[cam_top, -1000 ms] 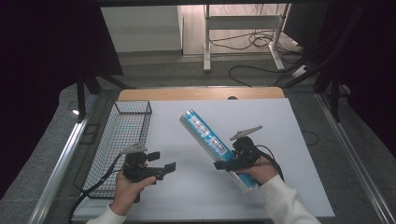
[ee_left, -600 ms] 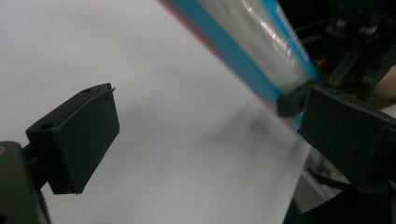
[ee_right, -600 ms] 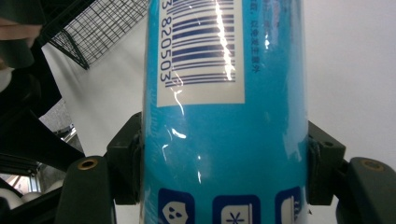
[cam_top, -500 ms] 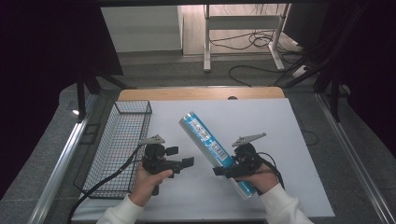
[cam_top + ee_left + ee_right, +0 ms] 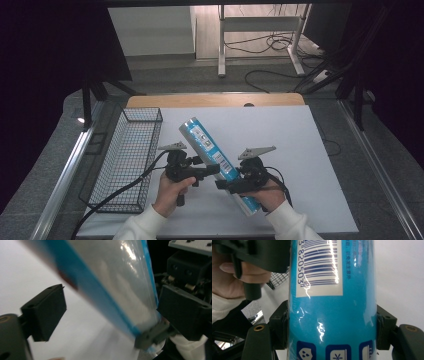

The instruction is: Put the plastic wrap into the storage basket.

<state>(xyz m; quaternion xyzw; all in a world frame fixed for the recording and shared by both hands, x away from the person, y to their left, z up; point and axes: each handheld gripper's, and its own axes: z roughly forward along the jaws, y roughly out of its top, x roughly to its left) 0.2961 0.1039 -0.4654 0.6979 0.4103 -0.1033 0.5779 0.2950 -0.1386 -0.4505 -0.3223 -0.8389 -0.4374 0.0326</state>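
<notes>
A long blue tube-shaped pack (image 5: 200, 136) with a white barcode label lies slantwise over the white table (image 5: 290, 140). My right gripper (image 5: 231, 184) is shut on its near end; in the right gripper view both jaws press the blue wrapper (image 5: 332, 315) from either side, right gripper (image 5: 332, 326). My left gripper (image 5: 212, 169) stands open right beside the pack's middle. In the left gripper view the shiny pack (image 5: 112, 277) runs across between the spread jaws of the left gripper (image 5: 97, 325), and the right gripper's black body (image 5: 185, 312) is close behind.
A black wire basket (image 5: 127, 160) stands along the table's left side, and part of it (image 5: 275, 280) is seen past the pack. The person's left hand (image 5: 242, 275) is near the pack. Cables trail from both grippers. Table legs and floor cables lie beyond the far edge.
My left gripper has travelled right from near the basket up to the pack. The right gripper and the pack have shifted slightly left and nearer.
</notes>
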